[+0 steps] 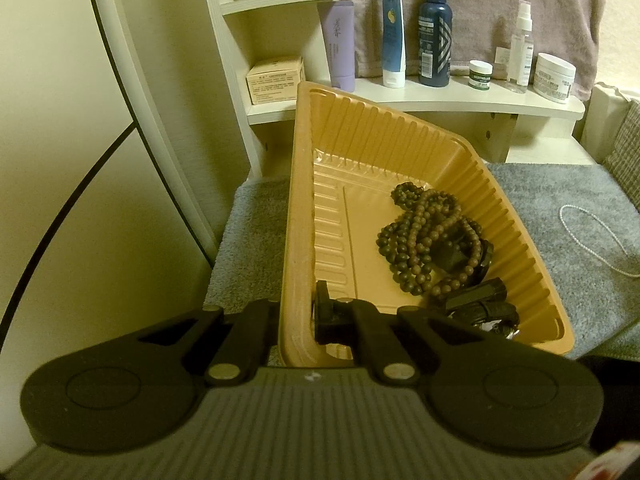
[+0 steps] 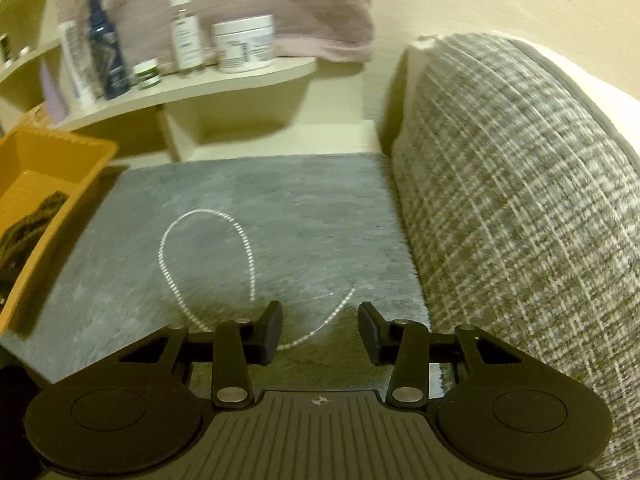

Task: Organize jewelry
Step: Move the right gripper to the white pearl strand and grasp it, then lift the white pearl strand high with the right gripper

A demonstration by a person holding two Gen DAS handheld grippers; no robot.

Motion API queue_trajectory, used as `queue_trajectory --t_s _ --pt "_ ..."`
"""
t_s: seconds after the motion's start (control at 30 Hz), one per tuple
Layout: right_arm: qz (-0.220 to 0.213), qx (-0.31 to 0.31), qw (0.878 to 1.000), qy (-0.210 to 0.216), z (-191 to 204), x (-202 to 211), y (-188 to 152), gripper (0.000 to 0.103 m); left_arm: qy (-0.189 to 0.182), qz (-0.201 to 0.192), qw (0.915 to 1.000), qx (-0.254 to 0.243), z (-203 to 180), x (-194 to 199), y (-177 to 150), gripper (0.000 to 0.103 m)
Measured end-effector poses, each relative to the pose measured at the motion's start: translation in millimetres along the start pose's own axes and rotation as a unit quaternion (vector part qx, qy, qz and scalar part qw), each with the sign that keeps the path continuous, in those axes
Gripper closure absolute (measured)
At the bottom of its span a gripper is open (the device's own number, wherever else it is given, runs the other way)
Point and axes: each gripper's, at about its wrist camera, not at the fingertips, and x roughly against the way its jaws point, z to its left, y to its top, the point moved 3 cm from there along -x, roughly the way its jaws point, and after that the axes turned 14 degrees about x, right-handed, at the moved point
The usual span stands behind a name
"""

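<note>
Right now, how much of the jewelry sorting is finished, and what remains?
Done: the brown bead strands and some dark pieces already lie in the orange tray. In hand: the left gripper is shut on the tray's near wall, and the open right gripper hovers over the white chain. Left: that chain, which lies on the grey mat, not yet grasped.

left tongs (image 1: 294, 320): clamped (on something) | right tongs (image 2: 320, 330): spread
</note>
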Motion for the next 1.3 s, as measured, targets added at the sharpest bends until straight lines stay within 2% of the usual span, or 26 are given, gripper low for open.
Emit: queue_trajectory --t_s 0.03,0.3,0.33,0.37,0.4,0.5,0.67,0.93,1.3 --pt "0.001 -0.008 1.0 0.001 -1.4 -2.3 0.0 0.075 0.0 0.0 1.0 0.0 -0.4 0.1 0.0 0.1" --pt "-0.001 -0.035 0.999 -0.026 -3.6 -15.6 1.2 0.083 0.003 0.001 1.0 -0.001 0.0 -2.3 -1.0 0.1" --pt "-0.001 -0.034 0.999 -0.031 -3.6 -15.7 0.8 0.088 0.002 0.001 1.0 0.0 0.0 -2.2 -1.0 0.1" --pt "0.0 -0.032 0.999 -0.036 -3.5 -16.3 0.6 0.098 0.002 0.001 1.0 0.0 0.0 -2.2 -0.9 0.1" --pt "0.002 -0.027 0.999 -0.037 -3.1 -15.9 0.4 0.101 0.002 0.001 1.0 0.0 -0.2 -2.6 -1.0 0.1" --pt "0.002 -0.009 0.999 -0.037 0.0 -16.3 1.1 0.101 0.002 0.001 1.0 0.001 0.2 -2.6 -1.2 0.1" --pt "-0.029 0.028 0.998 -0.038 5.5 2.5 14.1 0.101 0.002 0.001 1.0 0.0 -0.1 -3.3 -1.4 0.1" --pt "-0.107 0.086 0.99 -0.027 19.6 46.7 65.0 0.101 0.003 0.001 1.0 0.0 -0.3 -3.6 -1.2 0.1" --pt "-0.195 0.158 0.968 0.006 43.8 99.0 141.6 0.101 0.003 0.001 1.0 0.0 -0.1 -3.7 -1.3 0.1"
